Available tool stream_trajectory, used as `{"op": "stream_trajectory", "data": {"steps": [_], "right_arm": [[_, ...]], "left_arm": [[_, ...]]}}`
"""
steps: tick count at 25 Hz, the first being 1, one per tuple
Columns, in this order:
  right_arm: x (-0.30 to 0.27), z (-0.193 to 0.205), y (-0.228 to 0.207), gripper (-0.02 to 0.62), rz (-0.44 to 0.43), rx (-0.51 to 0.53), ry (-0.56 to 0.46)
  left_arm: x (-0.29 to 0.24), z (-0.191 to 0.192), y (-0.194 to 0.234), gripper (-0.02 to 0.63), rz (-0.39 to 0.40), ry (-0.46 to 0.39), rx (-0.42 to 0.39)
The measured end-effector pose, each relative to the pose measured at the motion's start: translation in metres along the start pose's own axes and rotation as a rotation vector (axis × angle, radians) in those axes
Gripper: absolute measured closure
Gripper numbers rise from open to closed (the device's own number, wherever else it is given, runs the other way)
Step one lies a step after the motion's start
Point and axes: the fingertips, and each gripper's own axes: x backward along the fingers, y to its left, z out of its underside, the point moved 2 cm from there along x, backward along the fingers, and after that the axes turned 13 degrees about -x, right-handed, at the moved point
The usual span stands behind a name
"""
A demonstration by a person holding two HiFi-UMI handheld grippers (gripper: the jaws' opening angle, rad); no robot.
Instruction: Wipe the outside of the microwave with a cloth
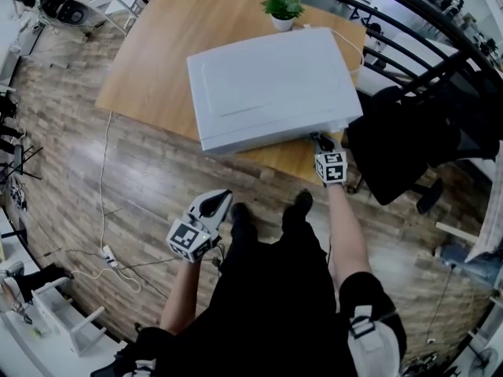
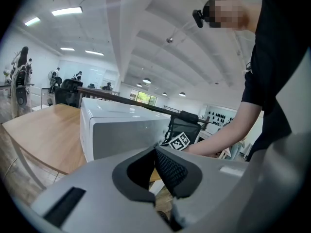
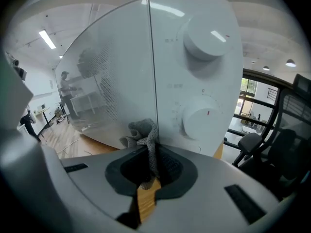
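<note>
A white microwave (image 1: 267, 85) stands on the wooden table (image 1: 153, 49), its door and two knobs filling the right gripper view (image 3: 194, 81). My right gripper (image 1: 321, 141) is at the microwave's lower front right corner. It is shut on a grey cloth (image 3: 142, 132), which presses against the front by the seam between door and control panel. My left gripper (image 1: 222, 200) hangs lower left, away from the table and over the floor. Its jaws (image 2: 154, 152) are shut with nothing between them. From there the microwave (image 2: 121, 130) shows ahead.
A small potted plant (image 1: 283, 9) stands behind the microwave. A black office chair (image 1: 397, 151) and a dark railing (image 1: 424, 22) are to the right. A white cable (image 1: 102, 179) runs over the wooden floor to a power strip (image 1: 108, 255).
</note>
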Motion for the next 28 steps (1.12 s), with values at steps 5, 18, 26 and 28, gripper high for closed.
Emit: {"op": "stream_trajectory", "data": {"steps": [5, 18, 26, 28], "right_arm": [[-0.006, 0.006, -0.002, 0.574, 0.004, 0.006, 0.012], [-0.012, 0.009, 0.015, 0.575, 0.019, 0.001, 0.010], [-0.022, 0.013, 0.045, 0.575, 0.004, 0.015, 0.015], [-0.025, 0.014, 0.055, 0.575, -0.004, 0.024, 0.013]], "left_arm": [[0.006, 0.006, 0.000, 0.603, -0.012, 0.012, 0.008], [0.027, 0.022, 0.000, 0.603, -0.008, 0.026, 0.023], [0.046, 0.025, 0.010, 0.603, -0.032, 0.013, 0.037], [0.052, 0.029, 0.012, 0.603, -0.039, 0.016, 0.044]]}}
